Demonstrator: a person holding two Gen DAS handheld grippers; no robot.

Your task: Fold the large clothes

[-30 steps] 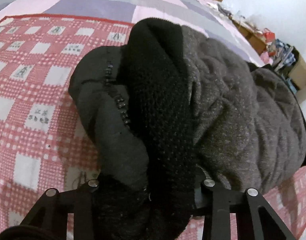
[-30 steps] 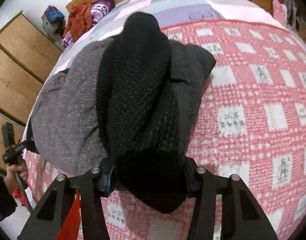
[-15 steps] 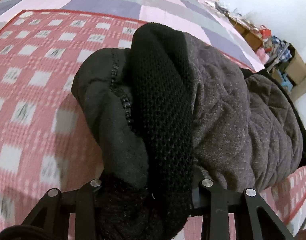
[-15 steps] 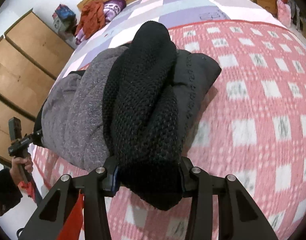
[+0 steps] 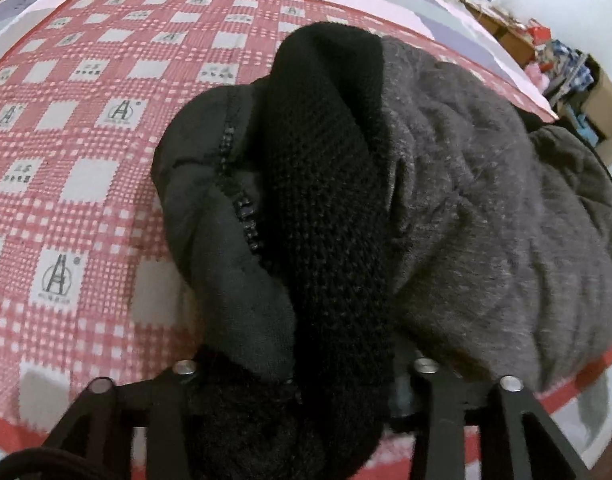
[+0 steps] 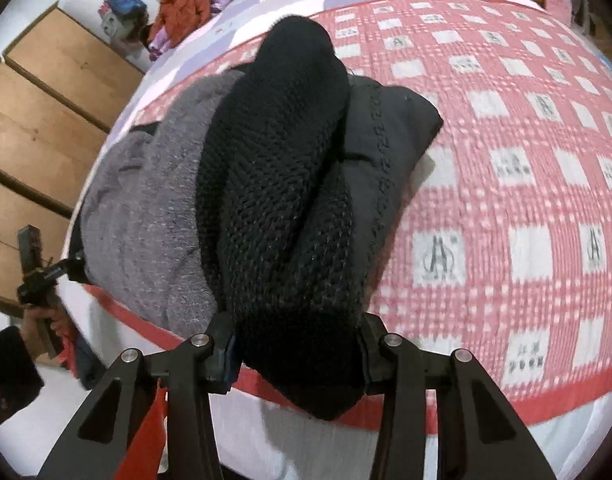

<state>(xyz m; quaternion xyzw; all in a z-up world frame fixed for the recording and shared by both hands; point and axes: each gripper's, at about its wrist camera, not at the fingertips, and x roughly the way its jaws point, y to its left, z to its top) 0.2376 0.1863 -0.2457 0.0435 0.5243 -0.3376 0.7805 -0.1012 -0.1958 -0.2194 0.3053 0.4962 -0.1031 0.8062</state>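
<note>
A large dark jacket (image 5: pixel 485 216) with grey quilted lining and a black knitted collar (image 5: pixel 325 184) lies bunched on a red-and-white checked bedspread (image 5: pixel 74 152). My left gripper (image 5: pixel 302 372) is shut on the black knit edge and the dark shell with its zip. In the right wrist view, my right gripper (image 6: pixel 298 344) is shut on the black knit collar (image 6: pixel 282 184), with the grey lining (image 6: pixel 146 224) to its left. The fabric hides the fingertips of both grippers.
The bedspread (image 6: pixel 525 200) spreads to the right, its red border along the bed's near edge. Wooden drawers (image 6: pixel 38 120) stand at the left, clothes (image 6: pixel 186 4) are piled at the bed's far end. Cardboard boxes and clutter (image 5: pixel 577 80) line the wall.
Both grippers have drawn back toward the bed's near edge with the jacket still held, so the bundle has slid closer to the red border. The grips have not changed.
</note>
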